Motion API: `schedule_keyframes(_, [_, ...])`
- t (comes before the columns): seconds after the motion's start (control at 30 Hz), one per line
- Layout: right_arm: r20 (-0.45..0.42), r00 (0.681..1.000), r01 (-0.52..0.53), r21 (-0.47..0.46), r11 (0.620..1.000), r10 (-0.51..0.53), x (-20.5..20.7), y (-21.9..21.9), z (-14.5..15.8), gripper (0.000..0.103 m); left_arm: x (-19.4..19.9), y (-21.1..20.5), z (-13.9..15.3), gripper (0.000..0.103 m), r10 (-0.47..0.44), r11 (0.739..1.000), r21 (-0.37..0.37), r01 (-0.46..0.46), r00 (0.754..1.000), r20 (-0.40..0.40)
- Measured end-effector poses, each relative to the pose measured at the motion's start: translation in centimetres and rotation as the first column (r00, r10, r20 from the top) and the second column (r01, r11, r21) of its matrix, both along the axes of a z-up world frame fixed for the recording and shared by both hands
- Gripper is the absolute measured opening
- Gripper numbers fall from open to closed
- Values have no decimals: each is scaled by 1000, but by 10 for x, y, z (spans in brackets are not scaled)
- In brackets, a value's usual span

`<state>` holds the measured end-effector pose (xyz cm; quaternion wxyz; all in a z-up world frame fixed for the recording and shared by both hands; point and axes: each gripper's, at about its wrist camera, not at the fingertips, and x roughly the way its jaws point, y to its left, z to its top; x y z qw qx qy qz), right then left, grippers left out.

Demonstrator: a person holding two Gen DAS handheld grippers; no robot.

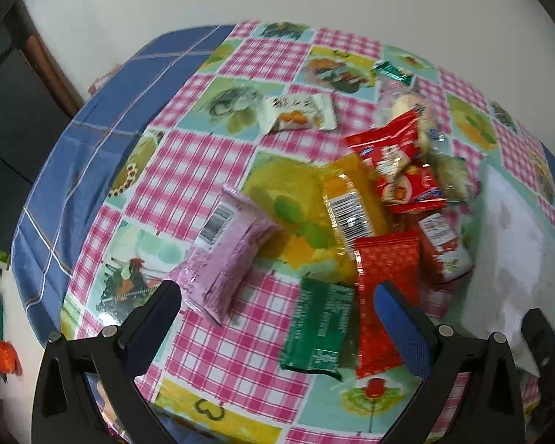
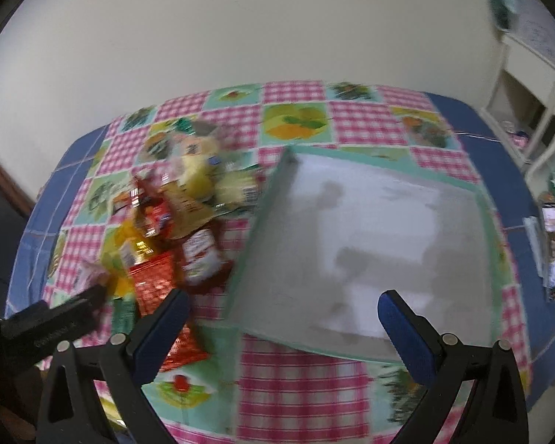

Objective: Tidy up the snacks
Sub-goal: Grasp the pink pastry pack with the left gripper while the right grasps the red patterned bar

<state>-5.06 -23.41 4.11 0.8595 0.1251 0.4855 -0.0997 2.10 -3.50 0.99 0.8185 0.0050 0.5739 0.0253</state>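
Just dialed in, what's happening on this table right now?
Snack sorting has barely begun. Both hand-held grippers are open and empty: the left hand-held gripper hovers over the snack pile near the green packet and pink packet, the right hand-held gripper over the tray, which holds no snacks.

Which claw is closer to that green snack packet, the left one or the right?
Left. The left claw hangs open just over the green packet, which lies between its fingers. The right claw, also open, hovers over the white tray, off to the side.
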Motion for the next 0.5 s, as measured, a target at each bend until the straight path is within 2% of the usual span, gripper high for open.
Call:
schedule_keyframes(0.3, [-99,980,-173,1,985,172,36,62,-33,102,16,39,-25,103,106,994,-9,-106,992,-69])
schedule_keyframes(0.5, [-156,957,-243,17,970,243,45,85,-53,99,29,53,-27,103,117,992,57,-114,991,-61])
